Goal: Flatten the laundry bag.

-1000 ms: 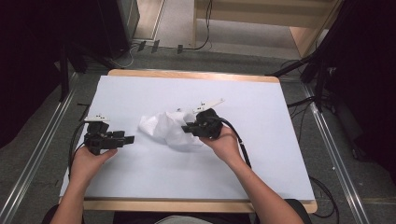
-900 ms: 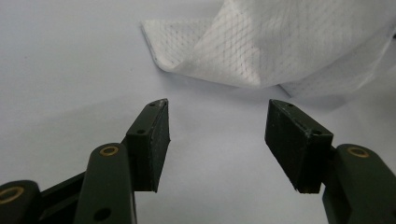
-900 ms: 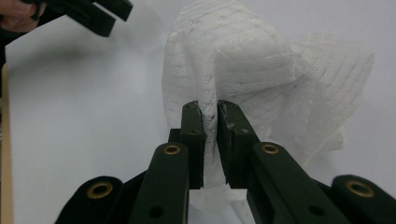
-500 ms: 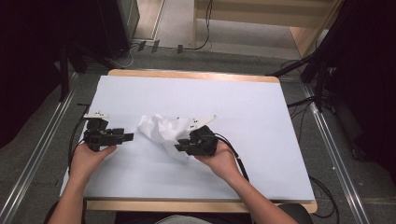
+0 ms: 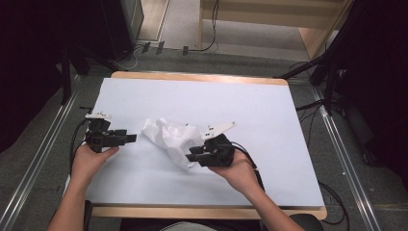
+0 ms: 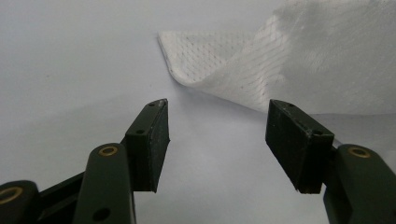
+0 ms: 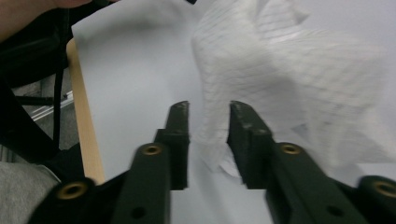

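Lying crumpled near the middle of the table point(image 5: 288, 125), a white mesh cloth point(image 5: 169, 137) rests on the pale sheet that covers the tabletop; a wooden edge shows along the far and near sides. The left gripper point(image 5: 131, 138), held in the person's left hand point(image 5: 91, 159), sits just beside the cloth's left edge, jaws pointing toward it. In the left gripper view the left gripper point(image 6: 217, 140) has its jaws spread wide with bare sheet between them, and a lifted corner of the cloth point(image 6: 261, 70) lies just beyond the tips, untouched; the cloth's right part runs out of that picture.

The right gripper point(image 5: 190, 157), held in the right hand point(image 5: 235, 168), lies at the cloth's near right edge. In the right gripper view the right gripper point(image 7: 208, 140) shows a narrow gap between its jaws, which have just been opening, and a fold of the cloth point(image 7: 289, 70) hangs in that gap. The picture is blurred, so whether the pads press the fabric cannot be told. In the high view the gripper's body and the hand cover the cloth's near corner. A grey three-cornered plate point(image 5: 219, 130) sits on top of this gripper.
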Motion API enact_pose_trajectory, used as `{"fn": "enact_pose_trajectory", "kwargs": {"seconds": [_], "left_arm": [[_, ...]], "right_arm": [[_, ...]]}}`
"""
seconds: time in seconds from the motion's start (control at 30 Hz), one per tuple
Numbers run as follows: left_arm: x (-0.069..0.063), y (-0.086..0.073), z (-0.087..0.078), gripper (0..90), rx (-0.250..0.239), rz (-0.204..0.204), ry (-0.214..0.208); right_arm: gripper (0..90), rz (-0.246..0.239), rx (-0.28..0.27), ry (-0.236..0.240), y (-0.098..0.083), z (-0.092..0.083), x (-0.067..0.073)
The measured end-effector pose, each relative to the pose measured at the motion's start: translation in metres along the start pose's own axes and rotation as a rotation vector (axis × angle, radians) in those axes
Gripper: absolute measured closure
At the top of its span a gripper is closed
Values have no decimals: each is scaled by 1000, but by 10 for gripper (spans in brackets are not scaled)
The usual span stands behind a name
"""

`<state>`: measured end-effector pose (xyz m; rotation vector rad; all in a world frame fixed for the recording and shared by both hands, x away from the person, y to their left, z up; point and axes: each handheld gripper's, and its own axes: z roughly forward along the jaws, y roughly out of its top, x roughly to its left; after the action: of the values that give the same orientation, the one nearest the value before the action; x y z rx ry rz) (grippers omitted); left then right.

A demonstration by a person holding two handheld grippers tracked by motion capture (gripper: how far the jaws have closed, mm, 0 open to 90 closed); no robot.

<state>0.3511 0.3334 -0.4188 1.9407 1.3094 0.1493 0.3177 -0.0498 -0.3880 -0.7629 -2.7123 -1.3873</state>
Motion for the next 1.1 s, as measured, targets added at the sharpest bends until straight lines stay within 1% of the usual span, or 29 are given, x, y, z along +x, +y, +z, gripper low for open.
{"fn": "enact_pose_trajectory", "kwargs": {"seconds": [0.13,0.17,0.23,0.3,0.4,0.53,0.57,0.6,0.67,0.83,0.93,1.0,1.1], "left_arm": [[-1,0,1,406,2,5,-3],[-1,0,1,406,4,8,-5],[-2,0,2,407,5,5,-2],[-2,0,1,406,6,5,-2],[-2,-1,1,407,7,4,0],[-1,-3,0,406,9,2,4],[-1,-3,-1,407,8,0,4],[-2,-3,-1,406,10,0,4],[-2,-5,-2,406,10,0,8],[-3,-7,-4,406,3,-3,9],[-3,-8,-5,406,6,0,11],[-3,-9,-6,407,1,-3,12],[-2,-9,-7,406,-3,-7,13]], "right_arm": [[895,25,-21,-41,4,-16,-17],[900,30,-23,-54,5,-19,-24],[900,40,-34,-71,8,-19,-36],[900,64,-32,-97,12,-16,-50],[900,96,-30,-103,19,-6,-69],[894,102,-8,-120,22,11,-80],[894,100,-5,-115,23,15,-81],[894,107,4,-105,23,18,-81],[894,104,12,-87,22,23,-79],[887,79,33,-50,17,29,-66],[886,73,45,-32,14,32,-60],[883,76,56,-10,12,35,-55],[883,62,54,22,10,40,-46]]}}
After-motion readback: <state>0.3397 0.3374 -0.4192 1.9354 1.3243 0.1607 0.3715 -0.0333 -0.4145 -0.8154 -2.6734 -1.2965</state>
